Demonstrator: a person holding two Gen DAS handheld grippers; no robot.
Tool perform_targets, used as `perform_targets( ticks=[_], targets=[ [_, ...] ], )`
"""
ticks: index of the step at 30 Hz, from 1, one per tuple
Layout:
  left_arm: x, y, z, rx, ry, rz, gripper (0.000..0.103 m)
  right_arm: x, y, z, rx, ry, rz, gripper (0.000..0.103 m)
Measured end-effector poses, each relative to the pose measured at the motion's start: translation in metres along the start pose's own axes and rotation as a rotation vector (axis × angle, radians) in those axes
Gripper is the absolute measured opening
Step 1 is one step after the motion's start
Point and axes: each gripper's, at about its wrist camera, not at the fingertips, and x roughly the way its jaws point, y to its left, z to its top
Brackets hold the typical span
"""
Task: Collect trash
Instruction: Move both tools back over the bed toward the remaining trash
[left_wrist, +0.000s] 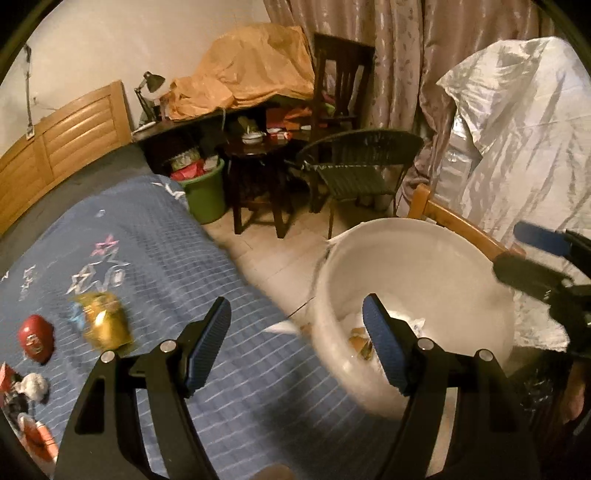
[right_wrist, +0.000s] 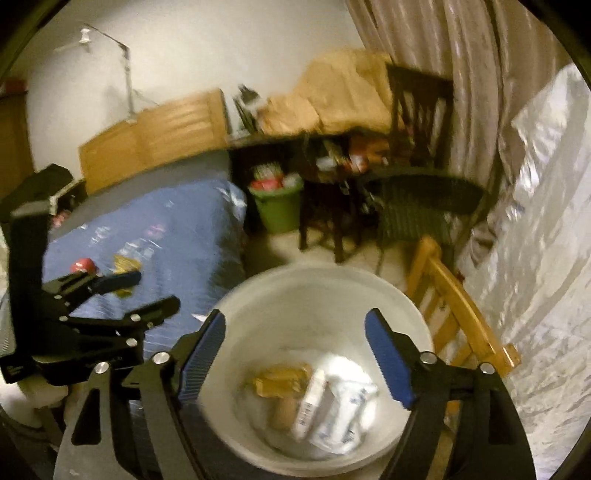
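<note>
White plastic forms the trash bin (left_wrist: 417, 273) standing on the floor beside the bed (left_wrist: 155, 236). In the left wrist view the left hand-held gripper (left_wrist: 295, 343) stands wide with nothing between its pads, over the bed's edge and the bin's rim. On the blue quilt, near the left edge, lie a gold wrapper (left_wrist: 105, 321), a red cap (left_wrist: 36, 338) and a crumpled tissue (left_wrist: 34, 384).

In the right wrist view the right hand-held gripper (right_wrist: 295, 356) is spread wide and empty above the bin, where paper and packaging (right_wrist: 325, 402) rest at the bottom.
</note>
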Motion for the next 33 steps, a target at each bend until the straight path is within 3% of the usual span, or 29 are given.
perform_targets(
  ticks=[6,11,17,18,22,28,31,33],
  targets=[
    [-0.067,0.066,-0.041,-0.046,-0.057,0.056,0.077,-0.024,0.096,-0.019,-0.095,-0.069,0.144,0.089],
    [-0.116,0.148,-0.100,-0.149,-0.028,0.189,0.078,-0.007,0.171,-0.047,-0.164,-0.013,0.294,0.090],
    [-0.179,0.294,-0.202,-0.429,0.063,0.366,0.078,0.009,0.244,-0.071,-0.245,0.065,0.413,0.090],
    [-0.182,0.310,-0.212,-0.455,0.084,0.368,0.078,0.011,0.253,-0.073,-0.250,0.075,0.423,0.090],
    [-0.173,0.350,-0.244,-0.460,0.197,0.345,0.078,0.029,0.294,-0.080,-0.245,0.136,0.471,0.090],
    [-0.142,0.353,-0.243,-0.425,0.204,0.236,0.078,0.040,0.350,-0.088,-0.296,0.185,0.528,0.090],
    [-0.128,0.332,-0.241,-0.379,0.219,0.112,0.073,0.041,0.362,-0.090,-0.315,0.193,0.535,0.090],
    [-0.134,0.324,-0.241,-0.406,0.176,-0.051,0.071,0.041,0.365,-0.089,-0.326,0.197,0.534,0.090]
  ],
)
